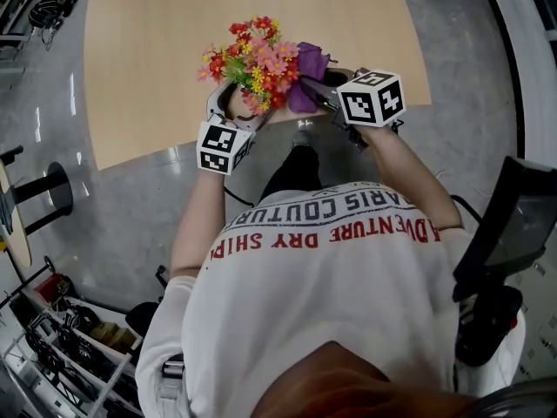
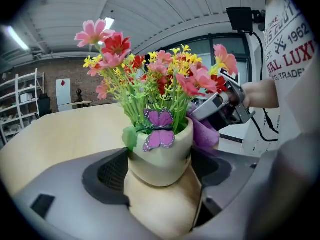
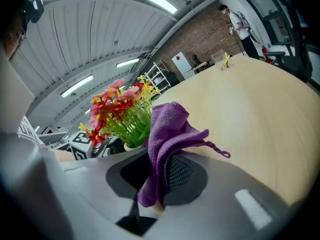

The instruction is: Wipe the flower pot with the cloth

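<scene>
Now, at the near edge of the table [image 1: 157, 77], we steady the flower pot [image 2: 160, 151] in the left gripper [image 2: 161, 173], its jaws wide and clamped on the pot's sides for wiping. The right gripper [image 3: 157, 176] has its jaws pinched on the purple cloth [image 3: 167, 129], bunched against the pot.

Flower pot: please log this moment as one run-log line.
left gripper: grips flower pot | right gripper: grips purple cloth | cloth: beside pot
</scene>
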